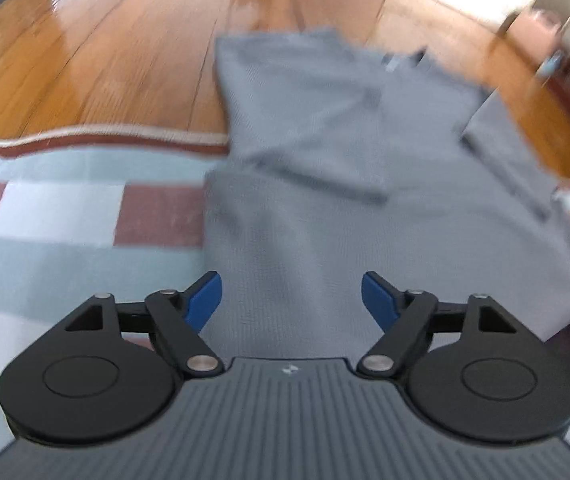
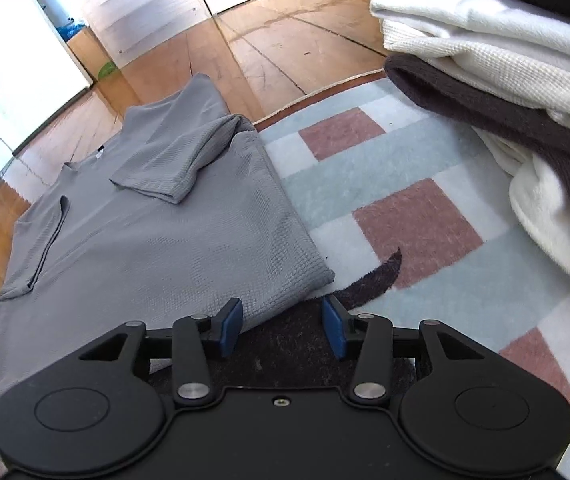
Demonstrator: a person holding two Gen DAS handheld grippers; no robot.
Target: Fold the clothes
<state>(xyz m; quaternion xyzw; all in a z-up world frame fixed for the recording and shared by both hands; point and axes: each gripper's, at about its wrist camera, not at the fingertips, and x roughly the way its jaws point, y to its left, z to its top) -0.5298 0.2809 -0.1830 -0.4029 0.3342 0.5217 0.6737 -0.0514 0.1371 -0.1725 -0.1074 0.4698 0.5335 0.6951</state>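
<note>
Both my grippers, left [image 1: 291,300] and right [image 2: 283,326], hover with jaws apart and empty over the grey shirt [image 2: 157,236], which lies half on the rug [image 2: 385,208]. I judge both sleeves folded in; the body fold remains, and a clothes pile [image 2: 505,92] waits.

Grey shirt [image 2: 157,240] on checked rug [image 2: 405,184]

L tool [image 1: 291,300]: blue pads set wide apart, nothing pinched btwn them, tilted steeply downward. R tool [image 2: 283,330]: pads held narrower, approx half-spread, nothing gripped, also angled down. Both linkages seen splayed symmetrically; no hand or sleeve seen.
</note>
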